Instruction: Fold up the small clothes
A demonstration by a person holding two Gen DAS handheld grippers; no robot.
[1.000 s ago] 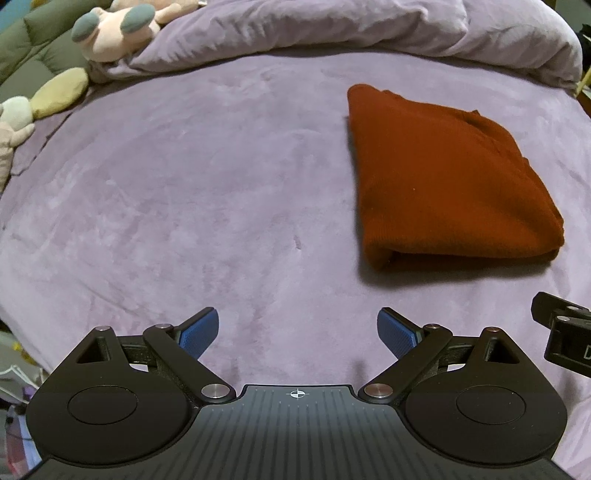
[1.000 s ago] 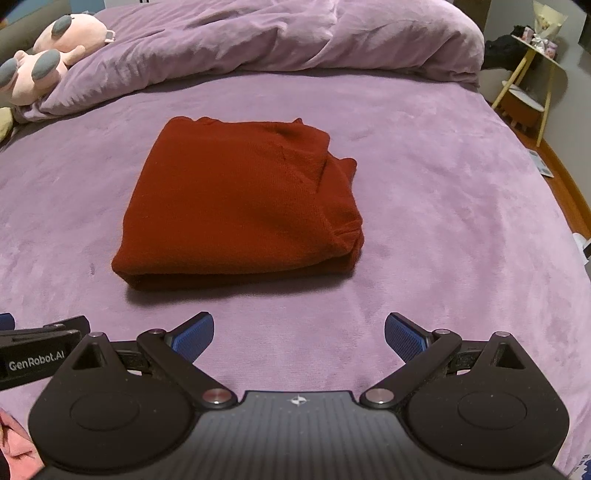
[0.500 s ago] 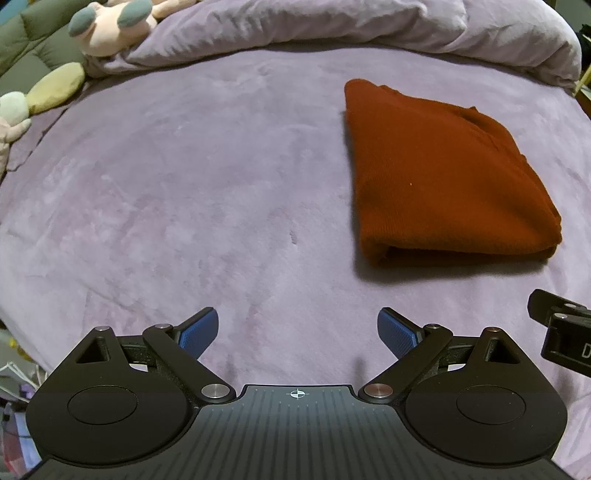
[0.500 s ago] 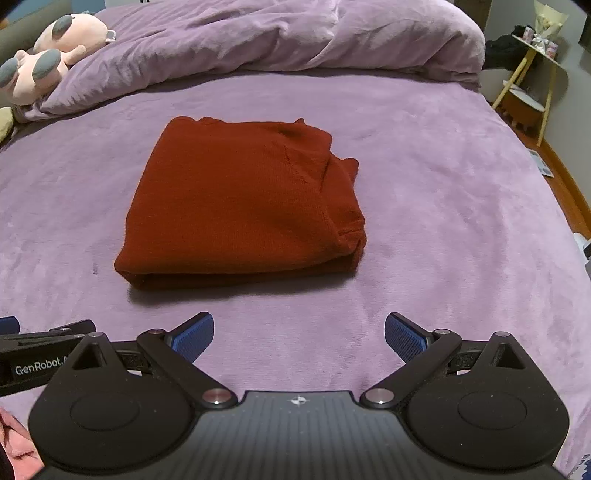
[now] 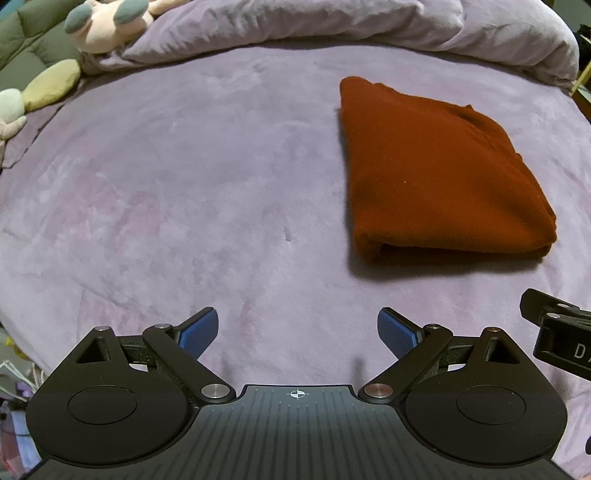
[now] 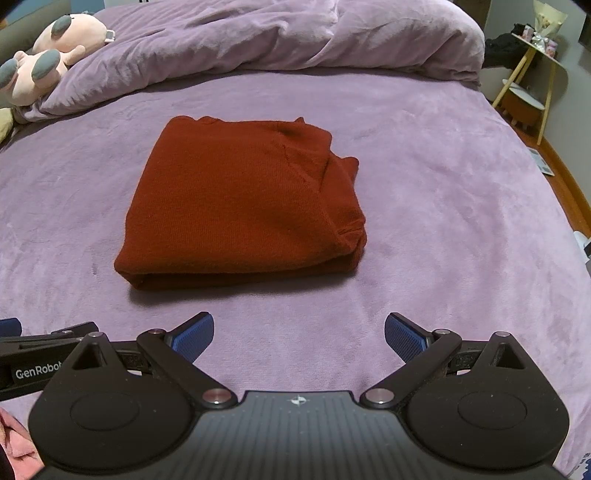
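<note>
A rust-red garment (image 6: 240, 203) lies folded into a thick rectangle on the purple bed cover (image 6: 443, 221). In the left wrist view the garment (image 5: 436, 177) is ahead and to the right. My left gripper (image 5: 297, 332) is open and empty, above bare cover, nearer than the garment and left of it. My right gripper (image 6: 299, 334) is open and empty, just short of the garment's near folded edge. Each gripper's side shows at the edge of the other's view.
A bunched purple duvet (image 6: 277, 33) runs along the far side of the bed. Plush toys (image 6: 55, 48) lie at the far left. A small side table (image 6: 535, 74) stands beyond the bed's right edge. The bed cover (image 5: 166, 184) spreads left of the garment.
Both grippers have drifted slightly; the garment sits a little higher in the left view and a little lower in the right view. The jaws stay open and the garment has not moved.
</note>
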